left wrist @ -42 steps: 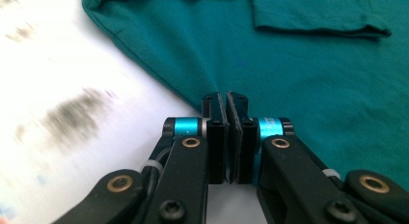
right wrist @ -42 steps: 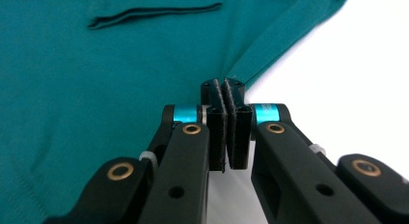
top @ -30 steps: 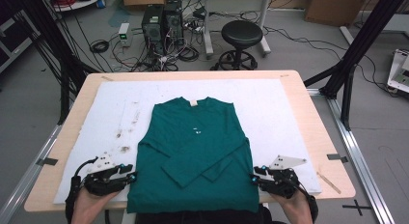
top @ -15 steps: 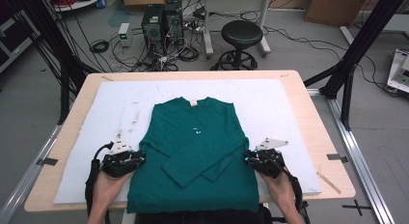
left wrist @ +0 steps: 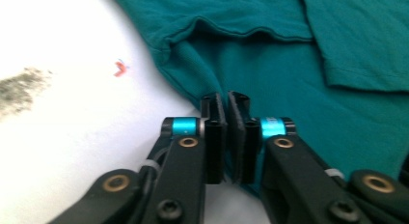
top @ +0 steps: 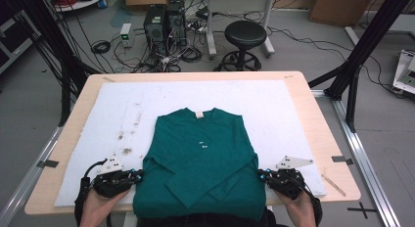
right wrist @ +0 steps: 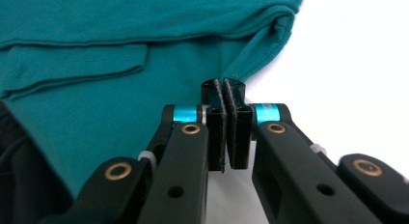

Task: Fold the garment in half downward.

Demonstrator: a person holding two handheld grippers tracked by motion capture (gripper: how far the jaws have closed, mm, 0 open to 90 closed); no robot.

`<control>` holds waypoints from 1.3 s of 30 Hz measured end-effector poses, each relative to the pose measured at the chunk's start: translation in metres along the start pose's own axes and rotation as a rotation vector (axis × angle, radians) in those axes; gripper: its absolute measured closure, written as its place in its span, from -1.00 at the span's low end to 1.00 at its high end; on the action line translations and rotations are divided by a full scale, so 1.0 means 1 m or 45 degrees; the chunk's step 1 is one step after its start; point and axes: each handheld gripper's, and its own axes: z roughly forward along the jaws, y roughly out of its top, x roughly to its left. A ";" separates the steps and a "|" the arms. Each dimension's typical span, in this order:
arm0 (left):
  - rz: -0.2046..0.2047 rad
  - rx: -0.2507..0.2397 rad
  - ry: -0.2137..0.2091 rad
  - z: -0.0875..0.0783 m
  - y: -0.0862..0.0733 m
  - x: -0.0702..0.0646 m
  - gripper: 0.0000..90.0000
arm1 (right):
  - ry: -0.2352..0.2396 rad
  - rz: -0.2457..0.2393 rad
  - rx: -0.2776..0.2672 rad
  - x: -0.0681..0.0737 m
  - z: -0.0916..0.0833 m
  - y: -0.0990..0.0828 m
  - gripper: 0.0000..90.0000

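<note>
**Both grippers at the shirt's lower side edges**

Left gripper (top: 138, 174): at the near left of the white table cover (top: 274, 109), body lying low and near level, jaws pointing inward toward the shirt's left side edge. Person's left hand (top: 98, 207) comes up from the bottom edge beneath it; grey three-cornered plate on top, cable looping at the outer side. In the left gripper view the jaws stand almost pressed together, a thin slit between the pads, tips over the shirt's edge; they have just been closing and then eased open slightly. Whether cloth sits in the slit, I cannot tell.

Green shirt (top: 200, 158): flat, centred on the cover, near half of the table. Long axis runs away from the person; collar with its pale label points to the far side, hem at the near table edge. Both sleeves folded inward across the front, crossing low on the body.

Right gripper (top: 262, 176): mirror pose at the shirt's right side edge, low and near level, jaws pointing inward. Right hand (top: 301, 210) rises from the bottom edge. In the right gripper view the jaws are nearly shut, a hairline gap, tips at the folded side seam; same just-closed, slightly reopened motion. A pinch on the fabric not confirmed.

Wooden table (top: 318, 114) edge shows around the cover.
</note>
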 end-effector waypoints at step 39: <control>-0.104 -0.004 0.142 0.103 0.136 0.108 -0.05 | -0.254 0.032 -0.113 -0.042 0.036 0.051 -0.47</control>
